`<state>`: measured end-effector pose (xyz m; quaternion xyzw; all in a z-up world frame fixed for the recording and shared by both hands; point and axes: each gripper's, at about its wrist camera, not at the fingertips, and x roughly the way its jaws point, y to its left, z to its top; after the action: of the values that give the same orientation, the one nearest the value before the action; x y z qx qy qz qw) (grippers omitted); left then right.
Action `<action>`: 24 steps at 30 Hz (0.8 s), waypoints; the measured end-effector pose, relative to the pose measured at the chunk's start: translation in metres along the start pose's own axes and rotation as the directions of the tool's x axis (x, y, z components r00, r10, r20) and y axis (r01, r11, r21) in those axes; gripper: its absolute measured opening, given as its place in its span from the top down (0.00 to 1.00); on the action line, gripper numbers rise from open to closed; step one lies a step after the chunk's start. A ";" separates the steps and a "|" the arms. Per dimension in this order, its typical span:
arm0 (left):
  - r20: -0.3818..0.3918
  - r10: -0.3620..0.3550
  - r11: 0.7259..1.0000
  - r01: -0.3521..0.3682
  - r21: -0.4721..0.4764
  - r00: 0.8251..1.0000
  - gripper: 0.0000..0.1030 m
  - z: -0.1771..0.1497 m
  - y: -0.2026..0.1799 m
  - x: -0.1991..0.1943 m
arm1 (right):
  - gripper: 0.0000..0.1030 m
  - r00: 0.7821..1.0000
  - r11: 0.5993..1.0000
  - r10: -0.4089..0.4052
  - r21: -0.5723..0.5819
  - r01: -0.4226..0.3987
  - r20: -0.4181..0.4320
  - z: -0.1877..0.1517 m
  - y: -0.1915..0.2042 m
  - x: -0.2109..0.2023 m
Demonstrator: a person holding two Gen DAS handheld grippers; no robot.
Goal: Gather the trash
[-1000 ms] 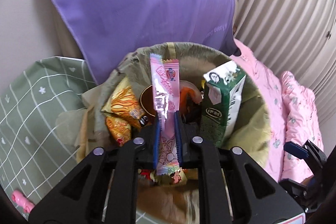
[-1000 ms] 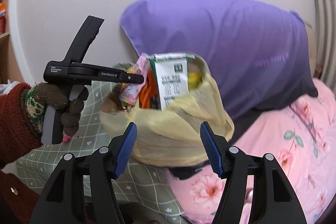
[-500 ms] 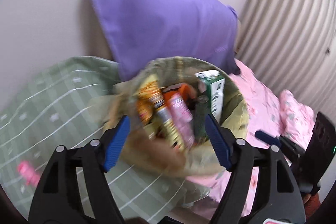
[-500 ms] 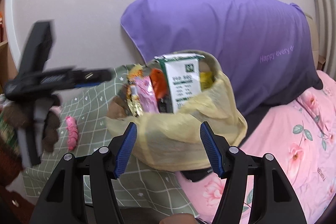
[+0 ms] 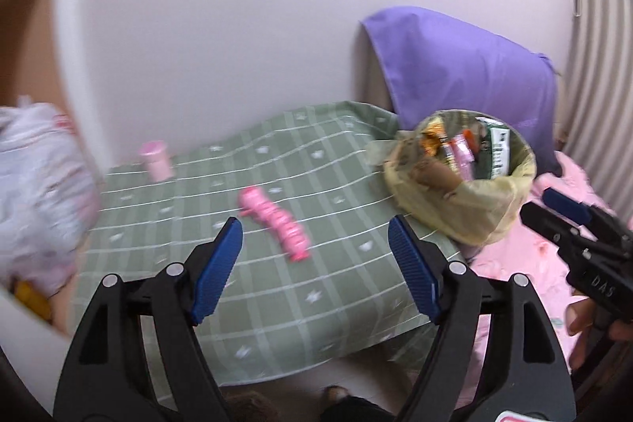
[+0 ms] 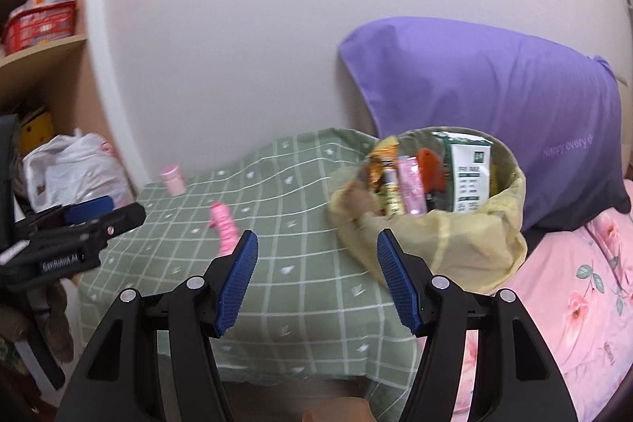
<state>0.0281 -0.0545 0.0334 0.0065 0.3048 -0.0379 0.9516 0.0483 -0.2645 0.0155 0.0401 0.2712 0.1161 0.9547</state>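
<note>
The left tool (image 5: 314, 269) hangs over a bed spread with a green checked cloth (image 5: 277, 287), its 2 blue pads (image 5: 217, 269) wide apart and nothing between them; the jaws have just been opening. Beyond the gap a crumpled pink wrapper (image 5: 273, 220) lies on the cloth, and a small pink cup (image 5: 156, 160) stands farther back near the wall. To the right, a yellow trash bag (image 5: 474, 208) sits at the cloth's edge, holding a green carton (image 5: 499, 149), a pink packet (image 5: 462, 155) and orange wrappers. A purple pillow (image 5: 467, 74) leans behind the bag. At the right edge the right tool (image 5: 581, 228) shows over a pink floral blanket (image 5: 514, 263).
</note>
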 end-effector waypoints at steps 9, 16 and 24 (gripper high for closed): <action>0.055 0.098 0.993 -0.094 -0.066 0.994 0.30 -0.037 0.015 -0.071 | 0.42 1.000 0.997 0.025 -0.073 -0.024 0.017 -0.022 0.039 -0.042; 0.075 0.095 0.993 -0.088 -0.084 0.993 0.30 -0.047 0.019 -0.089 | 0.42 0.999 0.991 0.036 -0.128 -0.033 0.023 -0.032 0.061 -0.055; 0.082 0.087 0.993 -0.080 -0.085 0.993 0.30 -0.051 0.023 -0.095 | 0.42 0.999 0.992 0.029 -0.123 -0.024 0.040 -0.034 0.064 -0.065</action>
<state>-0.0770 -0.0232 0.0468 -0.0215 0.2643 0.0144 0.9641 -0.0360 -0.2181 0.0283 -0.0129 0.2431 0.1441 0.9591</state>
